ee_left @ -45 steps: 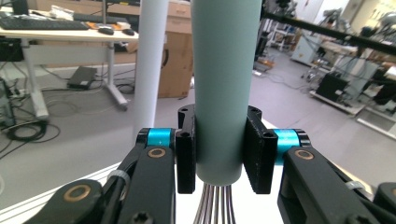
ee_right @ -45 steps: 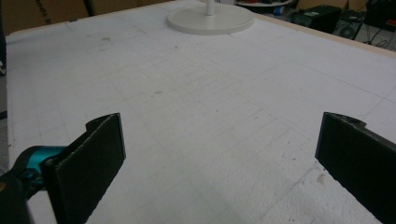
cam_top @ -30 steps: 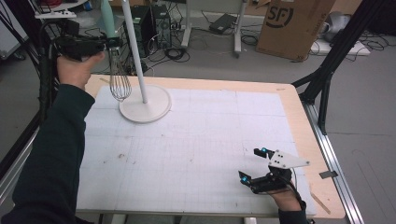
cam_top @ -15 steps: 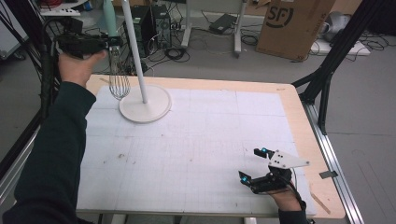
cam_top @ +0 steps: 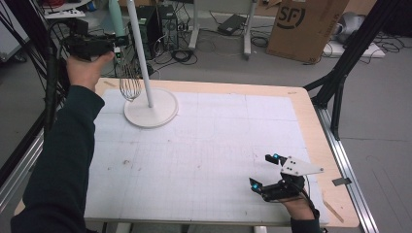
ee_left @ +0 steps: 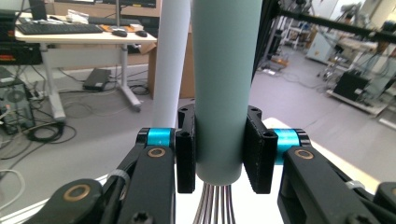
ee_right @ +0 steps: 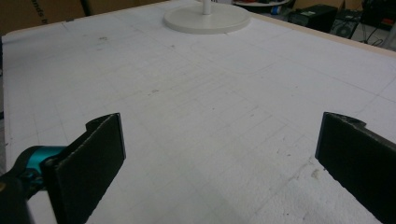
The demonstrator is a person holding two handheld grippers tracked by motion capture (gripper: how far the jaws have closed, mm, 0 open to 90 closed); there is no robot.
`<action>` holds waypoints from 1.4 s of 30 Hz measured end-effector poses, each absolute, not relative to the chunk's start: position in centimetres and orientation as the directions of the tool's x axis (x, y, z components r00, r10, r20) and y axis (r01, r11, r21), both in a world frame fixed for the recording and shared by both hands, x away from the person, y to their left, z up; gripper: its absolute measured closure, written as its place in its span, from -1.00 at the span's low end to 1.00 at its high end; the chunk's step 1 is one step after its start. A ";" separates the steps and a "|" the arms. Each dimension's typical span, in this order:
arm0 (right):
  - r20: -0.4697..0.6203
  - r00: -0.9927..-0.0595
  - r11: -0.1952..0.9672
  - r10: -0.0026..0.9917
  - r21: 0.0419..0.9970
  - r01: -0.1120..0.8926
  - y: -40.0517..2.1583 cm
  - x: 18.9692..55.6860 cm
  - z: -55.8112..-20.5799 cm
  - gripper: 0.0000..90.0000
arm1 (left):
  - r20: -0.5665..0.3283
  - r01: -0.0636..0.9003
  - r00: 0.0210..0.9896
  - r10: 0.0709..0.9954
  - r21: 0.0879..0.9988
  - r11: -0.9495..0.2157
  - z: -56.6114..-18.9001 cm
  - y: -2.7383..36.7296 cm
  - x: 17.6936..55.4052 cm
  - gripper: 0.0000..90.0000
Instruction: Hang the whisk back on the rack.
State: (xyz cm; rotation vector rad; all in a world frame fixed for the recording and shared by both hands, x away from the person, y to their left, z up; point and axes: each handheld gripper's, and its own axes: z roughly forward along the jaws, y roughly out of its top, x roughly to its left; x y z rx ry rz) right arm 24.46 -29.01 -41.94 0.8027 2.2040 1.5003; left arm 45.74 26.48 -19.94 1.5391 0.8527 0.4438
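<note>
A workshop floor strewn with cables, desk legs and a cardboard box (cam_top: 305, 26) is lying beyond a wood-edged table (cam_top: 311, 116) covered by a white gridded mat (cam_top: 218, 141). At the far left corner the left gripper (cam_top: 116, 44) is hanging in the air above the table edge, its jaws pointing level and pressing from both sides on the pale green handle of a whisk (cam_top: 127, 73). In the left gripper view the handle (ee_left: 224, 88) is standing upright between the two black pads, its lower end just under them, and the steel wires (ee_left: 215, 205) are fanning out below. In the high view the wire cage is hanging under the gripper, above the mat, just beside the white pole (cam_top: 141, 53) of a stand, whose round base (cam_top: 151, 108) is sitting on the mat just past the whisk. In the left gripper view the pole (ee_left: 170, 60) is rising right behind the handle. Well apart, at the near right of the table, the right gripper (cam_top: 265, 171) is resting low over the mat in the person's hand, its jaws standing wide apart with nothing between them. In the right gripper view bare mat (ee_right: 210, 116) is stretching ahead of the jaws to the round base (ee_right: 208, 19) far off.
</note>
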 end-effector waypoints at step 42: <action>0.026 -0.774 0.278 0.632 0.925 0.259 -29.0 24.4 -42.0 -0.99 | -0.230 0.214 0.677 0.699 0.970 0.111 -21.9 26.9 46.4 0.53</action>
